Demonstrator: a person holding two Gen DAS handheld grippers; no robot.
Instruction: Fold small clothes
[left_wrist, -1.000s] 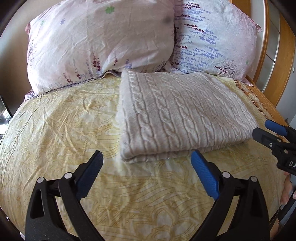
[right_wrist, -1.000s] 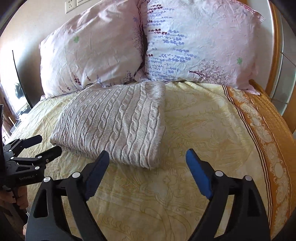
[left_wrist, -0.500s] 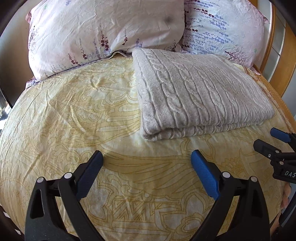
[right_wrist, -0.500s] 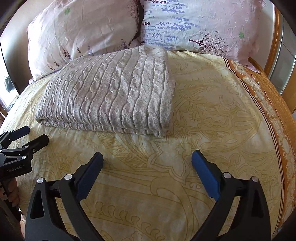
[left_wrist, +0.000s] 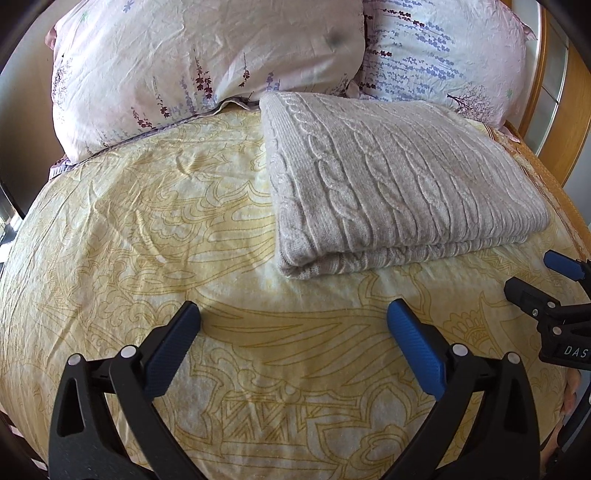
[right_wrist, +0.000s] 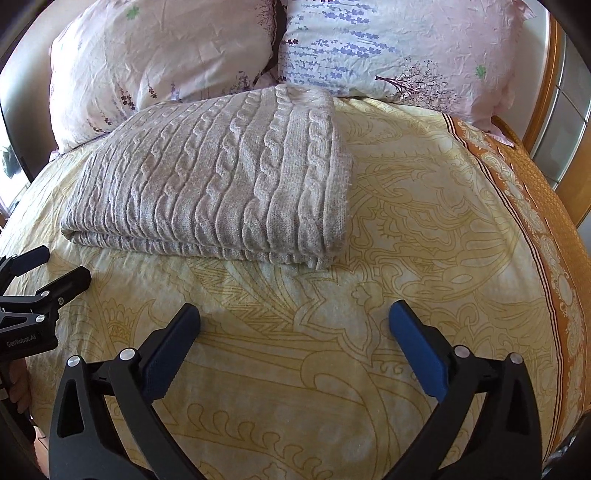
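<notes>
A beige cable-knit sweater (left_wrist: 399, 177) lies folded into a neat rectangle on the yellow patterned bedspread (left_wrist: 147, 229), its far edge against the pillows. It also shows in the right wrist view (right_wrist: 218, 181). My left gripper (left_wrist: 293, 319) is open and empty, hovering over the bedspread in front of the sweater's near left corner. My right gripper (right_wrist: 294, 319) is open and empty, in front of the sweater's near right corner. Each gripper shows at the edge of the other's view, the right one (left_wrist: 532, 280) and the left one (right_wrist: 48, 266), both apart from the sweater.
Two floral pillows (left_wrist: 207, 66) (left_wrist: 443, 55) lean at the head of the bed. A wooden headboard (left_wrist: 572, 110) stands at the right. An orange border strip (right_wrist: 546, 236) runs along the bedspread's right side.
Both grippers have drawn back from the sweater toward the foot of the bed and tilted down. The sweater has stayed folded and still. Both grippers stayed open.
</notes>
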